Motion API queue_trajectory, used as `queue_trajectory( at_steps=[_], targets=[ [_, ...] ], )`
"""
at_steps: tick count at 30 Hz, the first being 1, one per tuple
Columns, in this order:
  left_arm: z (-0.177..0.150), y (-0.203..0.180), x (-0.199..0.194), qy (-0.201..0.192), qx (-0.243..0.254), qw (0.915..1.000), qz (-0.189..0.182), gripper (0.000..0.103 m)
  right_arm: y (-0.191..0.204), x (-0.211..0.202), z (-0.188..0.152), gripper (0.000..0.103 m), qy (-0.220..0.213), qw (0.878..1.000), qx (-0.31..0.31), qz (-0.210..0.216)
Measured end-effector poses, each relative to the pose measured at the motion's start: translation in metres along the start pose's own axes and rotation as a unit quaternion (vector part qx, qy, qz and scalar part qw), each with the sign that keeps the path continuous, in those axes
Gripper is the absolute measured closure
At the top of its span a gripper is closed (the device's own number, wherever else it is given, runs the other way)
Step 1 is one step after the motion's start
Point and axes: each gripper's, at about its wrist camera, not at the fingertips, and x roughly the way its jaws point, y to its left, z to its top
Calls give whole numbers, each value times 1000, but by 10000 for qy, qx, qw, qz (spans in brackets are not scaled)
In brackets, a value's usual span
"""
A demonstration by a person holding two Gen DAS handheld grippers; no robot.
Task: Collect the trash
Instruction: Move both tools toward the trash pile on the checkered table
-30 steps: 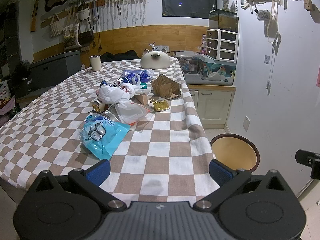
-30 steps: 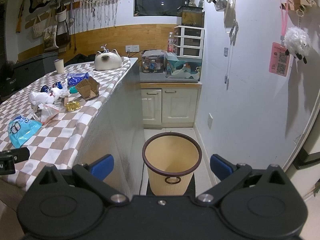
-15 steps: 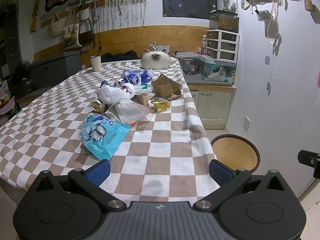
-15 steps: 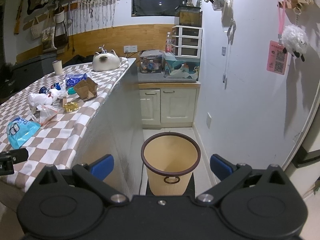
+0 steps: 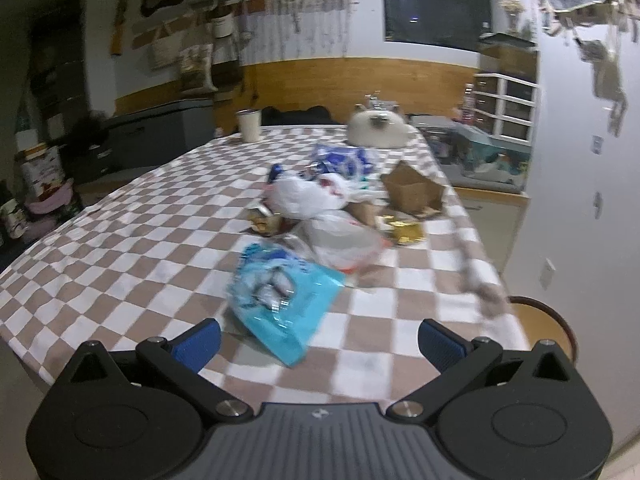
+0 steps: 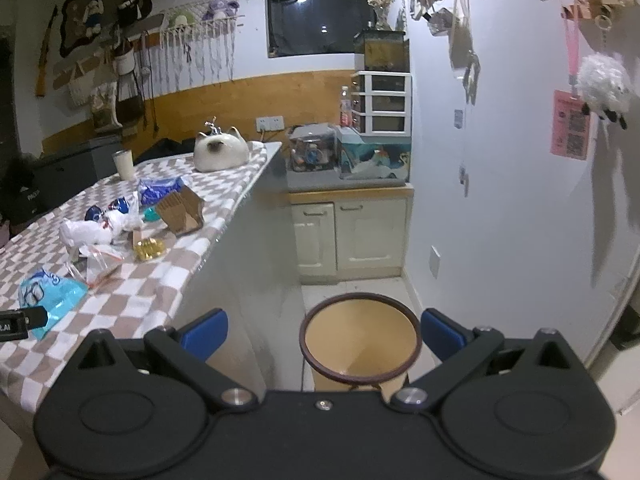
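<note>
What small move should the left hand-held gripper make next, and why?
Probably ease the left hand-held gripper forward and down onto the light blue plastic bag. Its jaws are open and empty, and that bag is the trash nearest it on the checkered tablecloth. The waste bin stands empty on the floor.

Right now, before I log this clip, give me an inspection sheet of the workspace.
Surface: brown-and-white checked tablecloth covering the table.
Job's things: light-blue plastic bag nearest the left claw; white plastic bags; torn brown cardboard box; gold foil wrapper; tan round waste bin with dark rim on the floor beside the table.
Clutter: white cat-shaped ornament and pale cup at the far end.
Grippers: left claw open, empty, just short of the blue bag; right claw open, empty, facing the bin.
Cables: nothing seen.
Surroundings: cream cabinet, white wall with hanging ornaments.
</note>
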Motion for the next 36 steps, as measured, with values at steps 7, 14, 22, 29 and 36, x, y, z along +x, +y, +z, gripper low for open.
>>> queue_trajectory(
  at_steps=[7,14,22,29,36],
  targets=[
    [8,22,31,-130,-2,9999,82,0,15,23,11,0,-67,9997,-70,224],
    [8,40,55,-247,151,9993,-223,0,51,45,23,0,-108,9949,-336,948],
    [1,57,78,96,135,9992,-357,0,118,73,45,0,-291,9819,-918,1632],
    [-3,73,90,465,-20,9973,-574,0,173,108,64,0,-414,9630,-1359,2291],
    [-9,81,88,231,128,9955,-905,0,231,147,55,2,-292,9389,-2604,2231]
  ],
)
